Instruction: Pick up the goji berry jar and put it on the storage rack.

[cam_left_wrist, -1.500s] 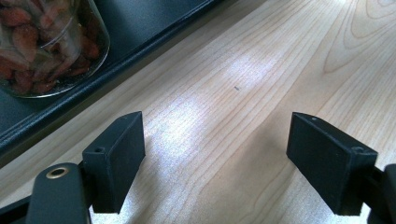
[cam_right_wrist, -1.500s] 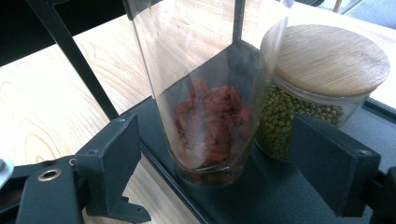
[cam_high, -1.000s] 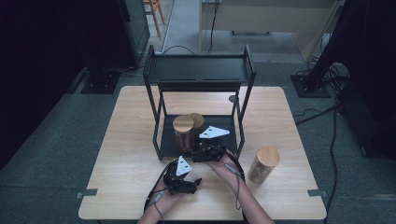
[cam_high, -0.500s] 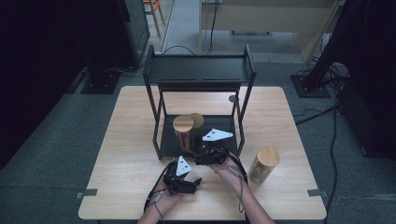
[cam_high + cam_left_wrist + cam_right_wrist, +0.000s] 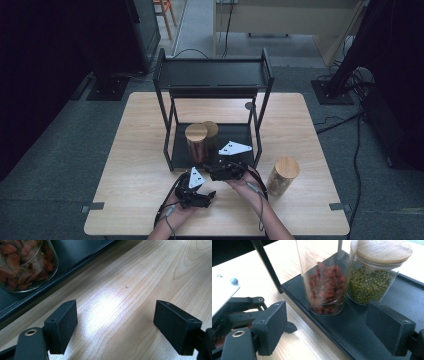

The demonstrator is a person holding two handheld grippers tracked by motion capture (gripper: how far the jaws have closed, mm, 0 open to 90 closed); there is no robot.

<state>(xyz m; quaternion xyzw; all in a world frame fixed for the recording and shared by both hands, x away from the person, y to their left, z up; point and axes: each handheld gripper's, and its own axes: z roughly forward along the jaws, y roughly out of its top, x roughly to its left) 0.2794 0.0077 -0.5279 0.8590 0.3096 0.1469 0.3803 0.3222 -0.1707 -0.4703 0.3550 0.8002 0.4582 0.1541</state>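
just ahead of right hand-held gripper (image 5: pixel 325 327): red-berry jar (image 5: pixel 325 290).

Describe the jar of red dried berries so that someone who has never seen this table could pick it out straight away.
Start at the black two-tier rack standing at the middle of the wooden table. On its bottom shelf two glass jars stand side by side, near the front edge. The jar of red berries is the taller one, nearer the right gripper; its neighbour, the jar of green beans, is shorter and holds small green beans.
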